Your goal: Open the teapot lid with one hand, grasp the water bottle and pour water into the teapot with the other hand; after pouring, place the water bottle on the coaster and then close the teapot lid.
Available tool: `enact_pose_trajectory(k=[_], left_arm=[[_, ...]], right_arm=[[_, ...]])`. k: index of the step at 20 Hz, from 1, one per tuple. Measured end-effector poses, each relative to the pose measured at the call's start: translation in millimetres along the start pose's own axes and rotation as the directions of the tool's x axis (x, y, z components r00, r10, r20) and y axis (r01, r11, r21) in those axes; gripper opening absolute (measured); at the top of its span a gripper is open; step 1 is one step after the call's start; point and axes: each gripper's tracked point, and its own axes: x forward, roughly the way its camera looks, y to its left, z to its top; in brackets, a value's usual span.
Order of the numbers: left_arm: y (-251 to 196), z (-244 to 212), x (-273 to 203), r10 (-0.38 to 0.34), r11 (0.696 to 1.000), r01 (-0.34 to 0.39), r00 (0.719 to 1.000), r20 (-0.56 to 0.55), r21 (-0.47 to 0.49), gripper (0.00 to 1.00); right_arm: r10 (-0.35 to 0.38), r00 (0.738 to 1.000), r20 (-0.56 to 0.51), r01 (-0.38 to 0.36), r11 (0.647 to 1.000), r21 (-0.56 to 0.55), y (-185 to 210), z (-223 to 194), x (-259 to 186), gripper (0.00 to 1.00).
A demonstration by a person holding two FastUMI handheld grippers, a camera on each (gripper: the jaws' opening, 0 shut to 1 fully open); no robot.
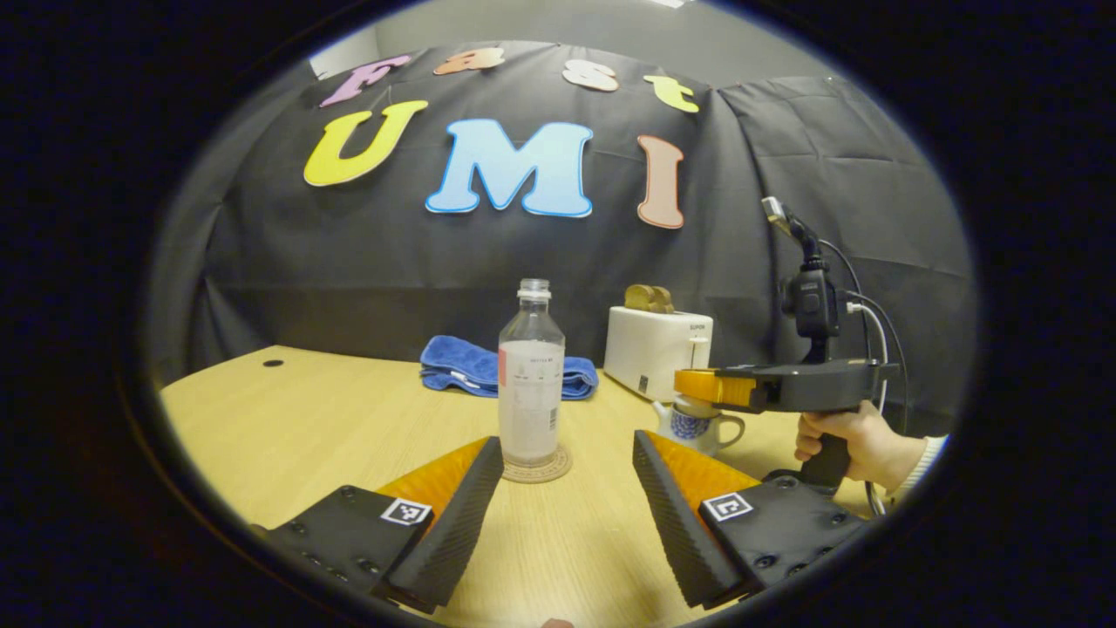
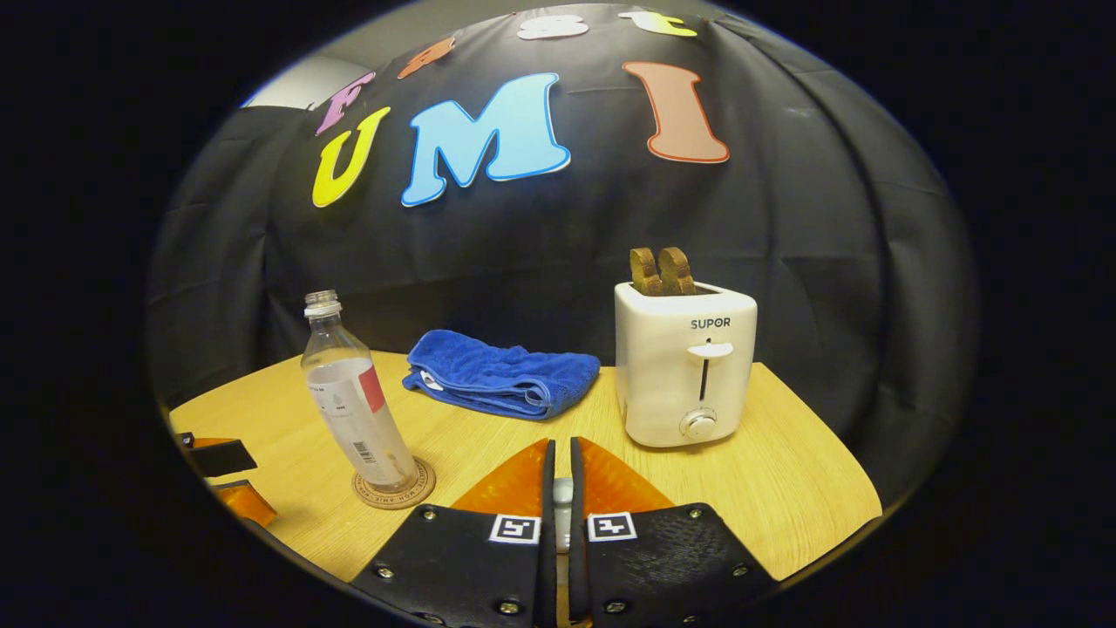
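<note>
On table (image 2: 785, 488): 1 bottle (image 2: 353, 401), 1 toaster (image 2: 684, 362)

The bottle (image 1: 530, 373) stands on a coaster (image 1: 538, 470) on the table (image 1: 305, 427). Behind it lies a towel (image 1: 471, 365); right of that, the toaster (image 1: 656, 351), with the teapot (image 1: 697, 427) nearer.

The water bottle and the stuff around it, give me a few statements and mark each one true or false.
1. The water bottle stands on the coaster. True.
2. The bottle has a cap on. False: its neck is open.
3. The left gripper is open, with the bottle ahead of its gap. True.
4. The towel lies on top of the toaster. False: it lies on the table beside the toaster.
5. The right gripper is wide open. False: its fingers are nearly together.
</note>
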Motion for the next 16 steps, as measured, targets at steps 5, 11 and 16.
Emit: enact_pose_trajectory(k=[5, 11, 16], left_arm=[[-6.8, 2.1, -3.5, -0.011, 0.999, 0.01, 1.0, 0.011, 0.035, 1.0], [-10.8, 6.1, -4.4, -0.026, 0.999, 0.025, 0.999, 0.03, 0.038, 1.0], [-12.7, 10.0, -8.8, -0.037, 0.998, 0.035, 0.998, 0.042, 0.044, 1.0]], right_arm=[[0.007, 1.0, -0.01, -0.007, 1.0, 0.018, 1.5, -9.5, 4.4, 0.06], [-0.001, 1.0, 0.012, 0.0, 0.999, 0.039, 2.7, 0.4, -3.8, 0.19], [-0.02, 0.996, 0.087, 0.019, 1.0, 0.013, 12.7, 28.2, -36.3, 0.39]])
